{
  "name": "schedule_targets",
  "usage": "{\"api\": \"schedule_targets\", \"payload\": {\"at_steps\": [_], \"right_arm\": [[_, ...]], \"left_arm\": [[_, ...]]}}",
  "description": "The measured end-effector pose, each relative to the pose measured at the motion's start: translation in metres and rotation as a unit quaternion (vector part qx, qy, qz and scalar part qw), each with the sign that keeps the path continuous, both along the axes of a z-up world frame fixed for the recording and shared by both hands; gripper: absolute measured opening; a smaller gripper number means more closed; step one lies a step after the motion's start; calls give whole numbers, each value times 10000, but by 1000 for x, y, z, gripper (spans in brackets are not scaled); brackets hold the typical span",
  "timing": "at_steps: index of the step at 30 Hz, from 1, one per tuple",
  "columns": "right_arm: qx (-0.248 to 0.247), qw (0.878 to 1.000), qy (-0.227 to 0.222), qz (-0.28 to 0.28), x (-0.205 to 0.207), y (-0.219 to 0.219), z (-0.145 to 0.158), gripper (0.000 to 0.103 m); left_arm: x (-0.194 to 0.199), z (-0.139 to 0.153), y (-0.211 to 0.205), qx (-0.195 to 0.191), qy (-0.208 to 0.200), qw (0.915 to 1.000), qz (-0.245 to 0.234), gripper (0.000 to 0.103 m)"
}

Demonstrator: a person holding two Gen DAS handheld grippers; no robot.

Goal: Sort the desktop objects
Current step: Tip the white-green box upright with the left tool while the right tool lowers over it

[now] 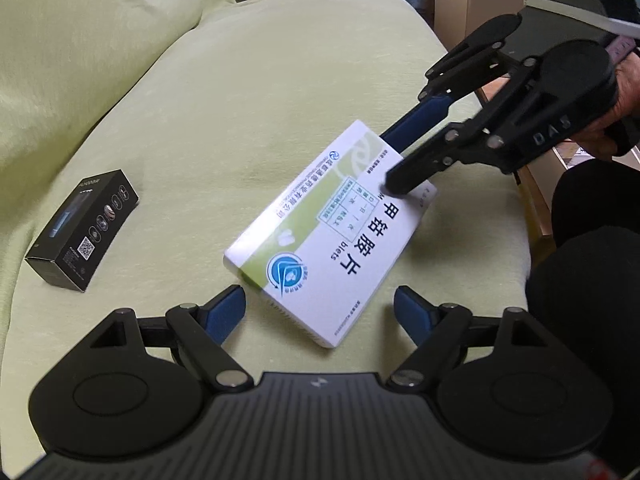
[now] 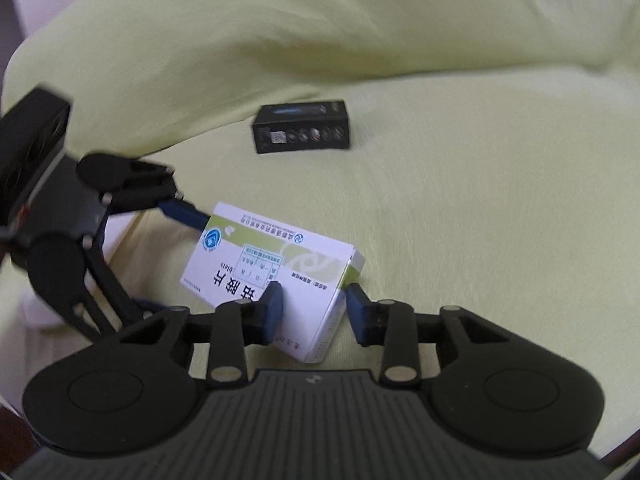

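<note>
Both sets of jaws are spread, and both are at work around the white-and-green medicine box (image 1: 320, 232). The right gripper (image 2: 314, 310) straddles one corner of it: one blue pad sits on the printed face, the other pad stands just off the box's side edge with a sliver of daylight between, so that is a bracket, not a clamp. The left gripper (image 1: 320, 312) has its fingers wide apart at the opposite end, the box's near corner reaching in between them, no pad visibly touching.

The medicine box lies tilted on the yellow-green cushion (image 1: 240, 100), one end apparently raised a little, near the seat's front edge. The black carton (image 1: 82, 236) rests flat, well apart from it, closer to the backrest. How far along is the sorting? Hard to call: the two boxes lie separated, which would fit a box just set down as well as one about to be lifted. No bin or sorting spot shows in either view.

Room to move looks generous, with bare cushion all around and a clear lane between the boxes. The front edge of the seat runs close behind the medicine box, and a dark-clothed knee (image 1: 592, 272) sits beside it, so a slide that way could tip it off.
</note>
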State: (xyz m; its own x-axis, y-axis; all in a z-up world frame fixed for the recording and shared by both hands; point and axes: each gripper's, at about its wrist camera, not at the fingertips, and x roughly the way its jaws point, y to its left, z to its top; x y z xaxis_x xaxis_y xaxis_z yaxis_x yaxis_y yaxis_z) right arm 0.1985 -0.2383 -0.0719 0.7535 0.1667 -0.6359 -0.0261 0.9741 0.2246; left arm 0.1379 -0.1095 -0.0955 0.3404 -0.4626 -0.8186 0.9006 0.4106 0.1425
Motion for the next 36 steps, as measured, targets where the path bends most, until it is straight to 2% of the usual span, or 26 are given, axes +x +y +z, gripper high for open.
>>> {"api": "schedule_targets", "payload": {"at_steps": [6, 11, 14, 18, 24, 29, 32, 36], "right_arm": [[-731, 9959, -200, 495, -8, 21, 5, 30], [-1097, 9907, -237, 768, -18, 30, 5, 30], [-1536, 9835, -281, 919, -26, 40, 4, 30], [-1500, 9831, -174, 1039, -29, 42, 2, 30], [-1175, 9890, -179, 879, -26, 27, 6, 30], [-919, 9927, -184, 759, -23, 16, 9, 33], [-1061, 9893, -171, 985, -19, 20, 9, 35], [-1018, 9891, -55, 1062, -13, 20, 6, 35]], "left_arm": [[-11, 7, 0, 9, -209, 9998, -72, 83], [-29, 11, -2, 59, -556, 9977, -383, 83], [-38, 11, -3, 155, -635, 9964, -545, 83], [-49, 12, -3, 230, -610, 9949, -774, 83], [-61, 10, -3, 272, -556, 9933, -972, 83], [-63, 9, -1, 254, -542, 9936, -955, 83], [-63, 9, -1, 246, -536, 9938, -943, 83], [-59, 10, -1, 289, -575, 9938, -906, 83]]}}
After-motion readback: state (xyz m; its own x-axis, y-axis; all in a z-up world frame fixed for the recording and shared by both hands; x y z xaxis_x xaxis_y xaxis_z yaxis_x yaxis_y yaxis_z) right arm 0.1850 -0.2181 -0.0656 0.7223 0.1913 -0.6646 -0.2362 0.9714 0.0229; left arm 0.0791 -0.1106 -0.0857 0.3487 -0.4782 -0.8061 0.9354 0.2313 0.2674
